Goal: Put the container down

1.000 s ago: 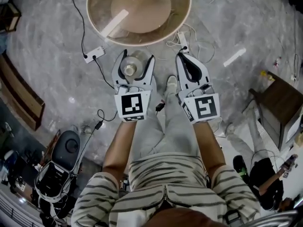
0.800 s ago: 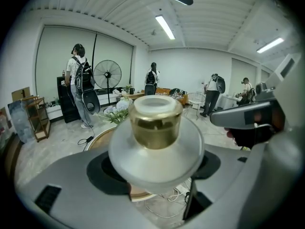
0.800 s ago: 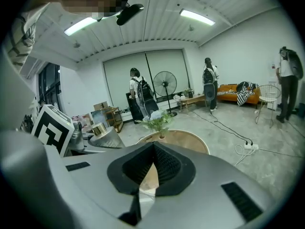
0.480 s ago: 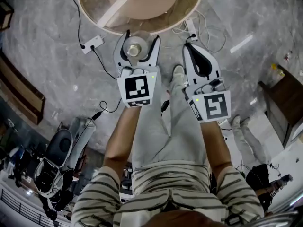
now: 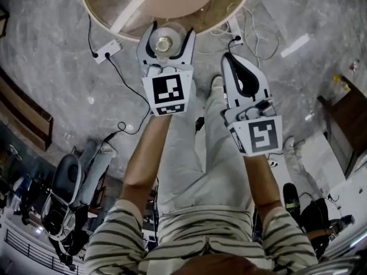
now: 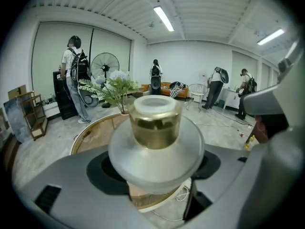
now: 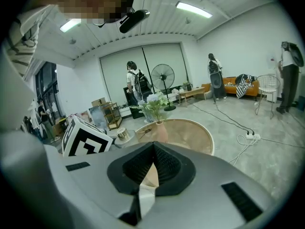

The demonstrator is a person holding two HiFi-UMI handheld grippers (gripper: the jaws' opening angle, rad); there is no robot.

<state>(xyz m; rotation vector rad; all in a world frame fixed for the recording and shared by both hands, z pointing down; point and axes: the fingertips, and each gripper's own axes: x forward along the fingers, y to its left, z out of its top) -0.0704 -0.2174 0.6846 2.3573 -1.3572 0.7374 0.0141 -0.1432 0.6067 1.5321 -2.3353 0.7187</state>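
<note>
My left hand-held gripper is clamped on the container, which stands upright between its jaws. The round desk lies just ahead of and below its tips (the right hand-held gripper, jaws together and empty, trails behind). I'd carry it forward, then lower.

Left gripper clamps the container; right gripper fingers pressed together.
</note>
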